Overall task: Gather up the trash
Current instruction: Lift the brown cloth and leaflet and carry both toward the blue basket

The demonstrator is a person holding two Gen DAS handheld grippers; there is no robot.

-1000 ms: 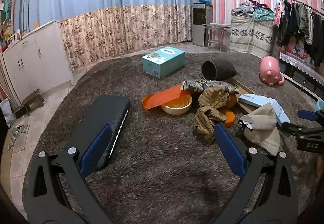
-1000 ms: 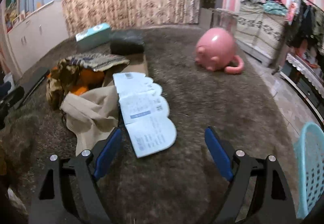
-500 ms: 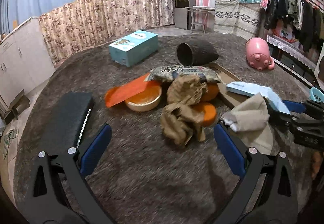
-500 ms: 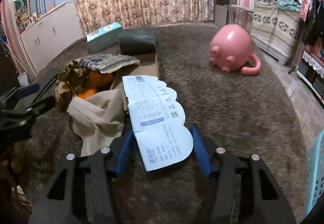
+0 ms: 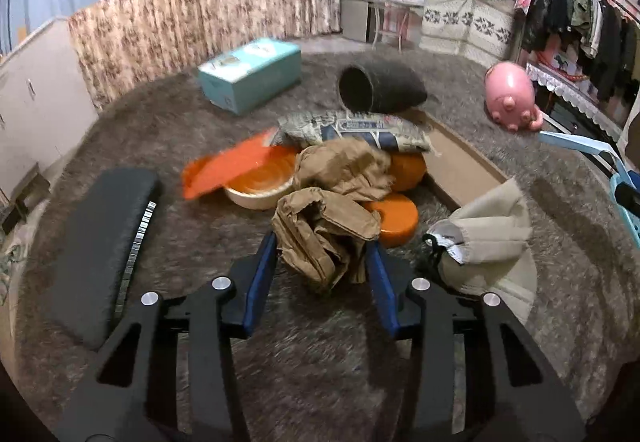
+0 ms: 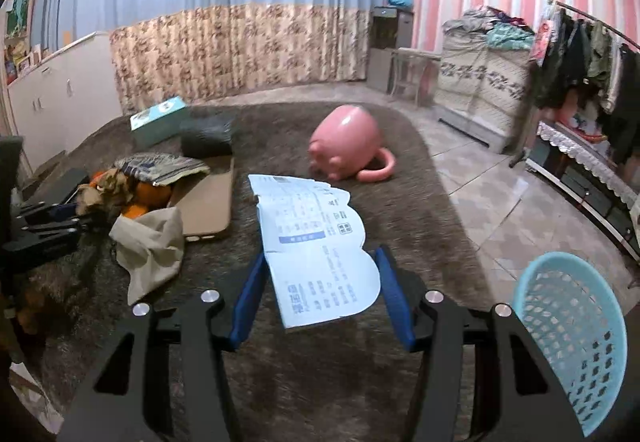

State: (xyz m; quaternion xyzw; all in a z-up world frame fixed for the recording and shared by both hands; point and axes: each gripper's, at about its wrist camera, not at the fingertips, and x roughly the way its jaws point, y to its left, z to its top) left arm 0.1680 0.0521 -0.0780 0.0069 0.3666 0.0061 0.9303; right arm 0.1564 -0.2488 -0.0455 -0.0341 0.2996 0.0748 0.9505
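Observation:
A crumpled brown paper (image 5: 324, 226) lies on the shaggy carpet in front of an orange bowl (image 5: 260, 182). My left gripper (image 5: 320, 244) is closing on it, and both blue pads touch its sides. My right gripper (image 6: 320, 256) is shut on a white and blue printed paper package (image 6: 316, 238), held flat above the carpet. A light blue mesh basket (image 6: 572, 326) stands low at the right of that view. The left gripper's black frame (image 6: 48, 218) shows at the right wrist view's left edge.
A beige cloth bag (image 5: 488, 238), a cardboard tray (image 5: 460, 170), a printed sack (image 5: 356, 128) and orange discs crowd the pile. A black flat case (image 5: 104, 238) lies left. A teal box (image 5: 250, 76), a tipped dark bin (image 5: 380, 88) and a pink pig (image 6: 348, 146) sit farther back.
The left jaws went from wide open to closed around the brown paper. The right gripper clamped the printed package and lifted it off the carpet; the blue basket came into view.

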